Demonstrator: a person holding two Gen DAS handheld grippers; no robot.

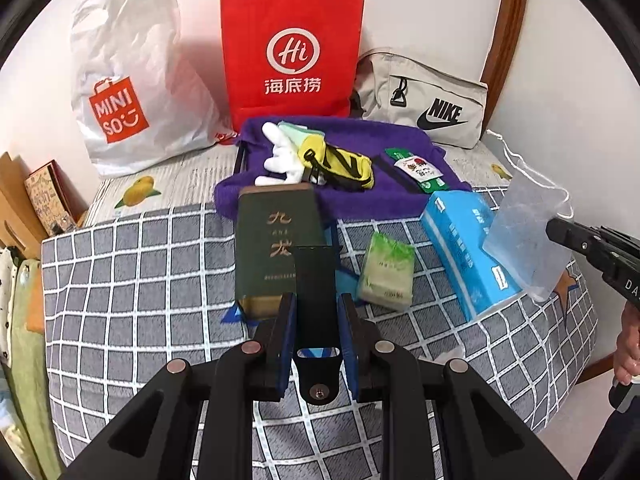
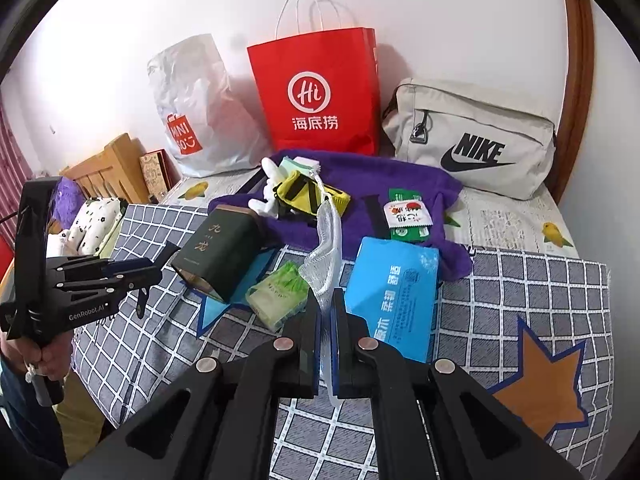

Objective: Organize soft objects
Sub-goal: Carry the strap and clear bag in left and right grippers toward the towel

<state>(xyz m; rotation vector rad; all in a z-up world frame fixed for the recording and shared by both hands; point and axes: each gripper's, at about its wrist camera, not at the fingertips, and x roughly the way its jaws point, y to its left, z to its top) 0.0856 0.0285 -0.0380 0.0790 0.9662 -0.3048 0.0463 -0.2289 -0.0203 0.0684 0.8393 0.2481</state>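
Crowding the purple towel: plush toy, tissue packs, green box.

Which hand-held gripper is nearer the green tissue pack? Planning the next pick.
Left. The left hand-held gripper hovers just beside the green tissue pack; the right hand-held gripper, clamping a mesh pouch, hovers farther right.

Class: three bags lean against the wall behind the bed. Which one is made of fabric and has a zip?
The beige Nike bag, rightmost of the three. The white Miniso bag is crinkled plastic, and the red Haidilao bag is paper with cord handles.
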